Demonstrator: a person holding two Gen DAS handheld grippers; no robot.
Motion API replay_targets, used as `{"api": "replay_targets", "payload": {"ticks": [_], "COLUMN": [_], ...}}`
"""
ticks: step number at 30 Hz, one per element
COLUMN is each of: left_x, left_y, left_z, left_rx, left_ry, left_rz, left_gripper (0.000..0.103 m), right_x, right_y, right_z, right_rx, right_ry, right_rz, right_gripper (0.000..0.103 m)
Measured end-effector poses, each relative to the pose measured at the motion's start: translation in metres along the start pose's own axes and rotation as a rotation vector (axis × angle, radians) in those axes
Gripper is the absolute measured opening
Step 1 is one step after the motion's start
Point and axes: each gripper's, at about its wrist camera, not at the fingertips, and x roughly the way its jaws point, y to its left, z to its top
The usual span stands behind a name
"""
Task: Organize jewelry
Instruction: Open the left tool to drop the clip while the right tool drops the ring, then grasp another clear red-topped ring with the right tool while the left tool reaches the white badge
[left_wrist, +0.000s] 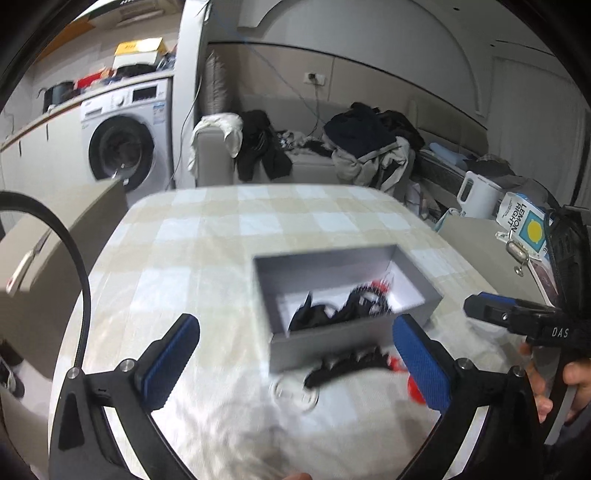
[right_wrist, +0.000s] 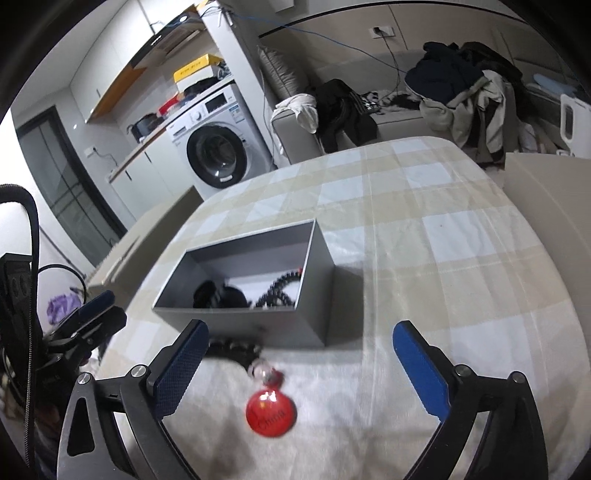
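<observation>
The right gripper has its jaws wide apart, holding nothing. A red pendant on a dark bead string lies on the checked tablecloth between them, just before the grey box. The left gripper is spread wide too. Blurry dark jewelry, maybe beads, lies inside the box.

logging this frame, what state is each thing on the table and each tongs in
grey box: lid off, upright, dark jewelry inside
black beaded strand: on the cloth outside the box, by its near wall
red round tag: flat on the cloth, untouched
left tongs: open, empty
right tongs: open, empty
</observation>
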Motion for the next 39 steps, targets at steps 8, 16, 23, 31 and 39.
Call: {"api": "replay_targets", "payload": {"ticks": [8,16,23,31,39], "left_x": [0.004,0.014,0.023,0.032,0.034], "left_y": [0.006,0.007,0.009,0.0,-0.002], "left_z": [-0.021,-0.033,-0.04,-0.046,-0.044], "left_rx": [-0.051,-0.057,-0.049,-0.004,0.005], "left_ry": [0.067,0.119,0.168,0.233,0.231], "left_rz": [0.002,0.039,0.01,-0.031,-0.037], "left_gripper": [0.102,0.102,0.095,0.056,0.056], "right_x": [0.008,0.021,0.036,0.047,0.053], "right_y": [0.012,0.023,0.026,0.027,0.03], "right_z": [-0.011,-0.02,-0.025,-0.027,-0.028], "right_rx": [-0.02,-0.046,-0.058,-0.089,-0.113], "right_ry": [0.058,0.124,0.189,0.208,0.228], "right_rz": [0.023,0.106,0.154,0.112,0.093], "right_gripper": [0.101,0.085,0.058,0.042,0.035]}}
